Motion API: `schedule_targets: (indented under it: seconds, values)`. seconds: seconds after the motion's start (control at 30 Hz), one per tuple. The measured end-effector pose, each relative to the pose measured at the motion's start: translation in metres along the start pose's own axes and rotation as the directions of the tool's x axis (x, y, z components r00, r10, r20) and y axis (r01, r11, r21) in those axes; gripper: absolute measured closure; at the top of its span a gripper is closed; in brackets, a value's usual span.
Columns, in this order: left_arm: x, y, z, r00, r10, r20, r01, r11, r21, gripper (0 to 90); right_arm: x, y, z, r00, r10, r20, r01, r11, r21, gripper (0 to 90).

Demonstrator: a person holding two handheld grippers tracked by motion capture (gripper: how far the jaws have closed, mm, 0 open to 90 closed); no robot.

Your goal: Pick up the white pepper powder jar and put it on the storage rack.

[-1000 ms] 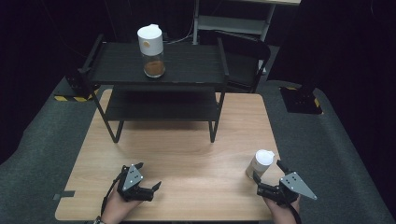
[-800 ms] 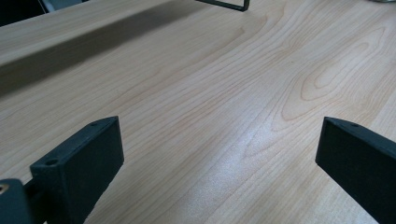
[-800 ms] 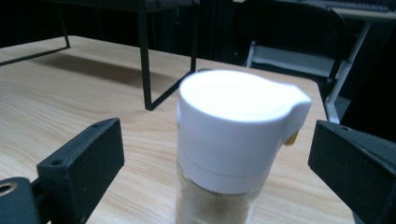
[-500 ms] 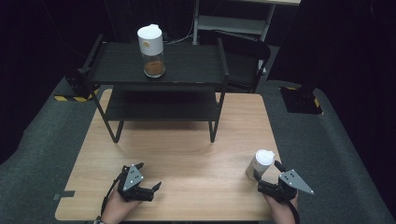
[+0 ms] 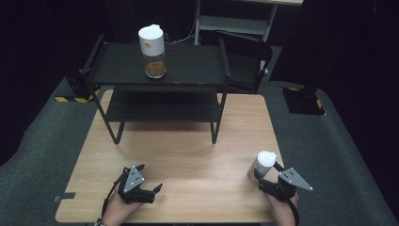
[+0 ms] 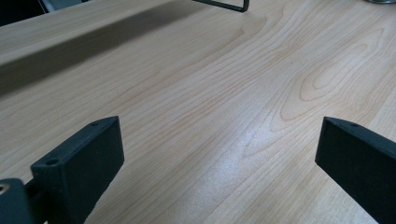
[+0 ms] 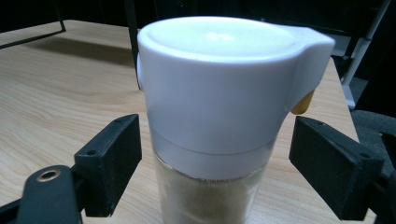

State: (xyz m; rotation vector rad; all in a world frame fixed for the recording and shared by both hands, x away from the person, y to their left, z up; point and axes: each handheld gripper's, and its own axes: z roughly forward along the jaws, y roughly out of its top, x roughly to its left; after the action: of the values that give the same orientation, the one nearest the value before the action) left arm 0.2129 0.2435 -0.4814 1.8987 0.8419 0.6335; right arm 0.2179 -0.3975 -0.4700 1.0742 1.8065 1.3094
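Bottom of jar (image 7: 210, 116) cut off by lower edge; right gripper (image 5: 267, 180) pad contact behind jar hidden.

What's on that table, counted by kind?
Jars with white lids: 2, one on the rack, one on the table by the right claw
Black racks: 1
Claws: 2, left, right
Total: 5
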Motion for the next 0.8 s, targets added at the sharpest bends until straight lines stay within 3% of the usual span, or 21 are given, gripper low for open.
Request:
schedule_targets:
  seconds: [0.47, 0.8]
  values:
    - [-0.001, -0.001, -0.002, 1.0000, 0.009, 0.002, -0.009, 1.0000, -0.005, 1.5, -0.002, -0.003, 0.009, 0.9998, 0.012, -0.017, -0.012, 0.9998, -0.017, 21.4]
    - [-0.005, -0.001, -0.002, 0.9996, 0.028, -0.003, -0.028, 0.9996, -0.003, 1.5, -0.008, -0.008, 0.011, 0.9972, 0.063, -0.041, -0.065, 0.9970, -0.042, 28.8]
